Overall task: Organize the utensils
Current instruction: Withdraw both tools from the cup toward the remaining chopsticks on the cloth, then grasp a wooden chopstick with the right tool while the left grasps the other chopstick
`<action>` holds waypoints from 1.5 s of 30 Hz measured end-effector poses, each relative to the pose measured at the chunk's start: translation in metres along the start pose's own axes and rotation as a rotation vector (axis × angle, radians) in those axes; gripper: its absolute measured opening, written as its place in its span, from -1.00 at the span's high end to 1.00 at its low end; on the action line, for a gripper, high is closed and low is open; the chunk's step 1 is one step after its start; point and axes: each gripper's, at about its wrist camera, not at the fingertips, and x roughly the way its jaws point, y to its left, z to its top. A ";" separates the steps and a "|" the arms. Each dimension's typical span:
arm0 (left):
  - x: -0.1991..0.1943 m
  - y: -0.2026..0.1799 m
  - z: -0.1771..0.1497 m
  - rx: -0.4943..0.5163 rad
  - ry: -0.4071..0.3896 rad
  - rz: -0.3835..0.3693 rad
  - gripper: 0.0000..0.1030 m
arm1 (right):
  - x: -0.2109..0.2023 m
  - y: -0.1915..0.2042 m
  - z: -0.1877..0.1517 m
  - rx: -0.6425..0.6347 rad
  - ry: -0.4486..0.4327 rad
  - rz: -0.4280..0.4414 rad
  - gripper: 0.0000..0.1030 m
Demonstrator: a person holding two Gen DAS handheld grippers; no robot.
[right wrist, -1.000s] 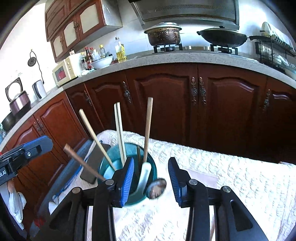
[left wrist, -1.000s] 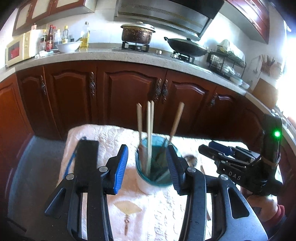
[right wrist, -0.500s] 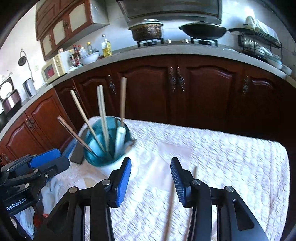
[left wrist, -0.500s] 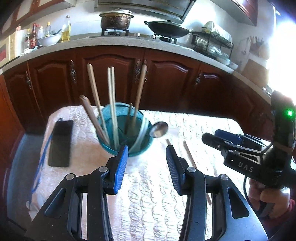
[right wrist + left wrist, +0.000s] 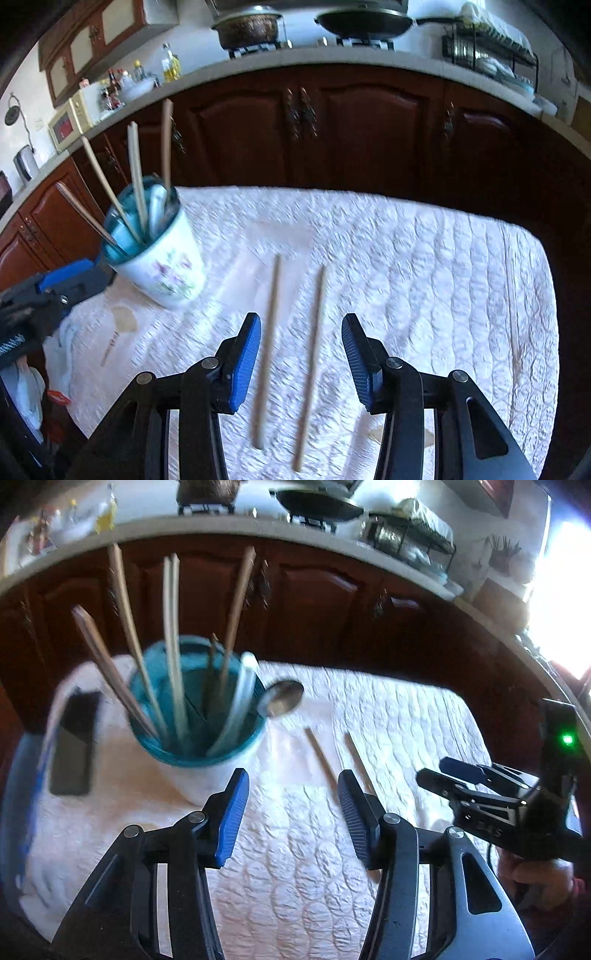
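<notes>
in the right wrist view the right gripper [image 5: 300, 350] fills the lower middle of the frame, released, its jaws having just been opening, spread above two loose chopsticks [image 5: 269, 343] that lie side by side on the white quilted surface [image 5: 443, 266] without touching the pads. the cup [image 5: 162, 258] stands at the left of that frame, holding upright chopsticks and a spoon. in the left wrist view the left gripper [image 5: 291, 805] sits at lower centre, released too, its jaws having just been opening, with nothing between them. the cup [image 5: 195, 716] is at upper left there, a dark phone [image 5: 74, 746] just beside it at the left edge.
</notes>
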 end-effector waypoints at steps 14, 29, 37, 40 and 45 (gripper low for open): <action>0.053 -0.011 -0.007 -0.008 0.131 -0.036 0.03 | 0.110 -0.037 0.031 0.121 0.144 0.060 0.38; 0.145 -0.044 0.010 -0.029 0.186 0.032 0.03 | 0.111 -0.091 0.005 0.218 0.189 0.103 0.89; 0.193 -0.055 0.028 -0.002 0.230 0.082 0.16 | 0.105 -0.112 -0.004 0.247 0.203 0.134 0.89; 0.196 -0.058 0.028 0.041 0.243 0.082 0.67 | 0.103 -0.117 -0.006 0.255 0.193 0.140 0.89; 0.186 -0.055 0.020 0.082 0.278 0.030 0.82 | 0.104 -0.108 -0.008 0.263 0.192 0.155 0.89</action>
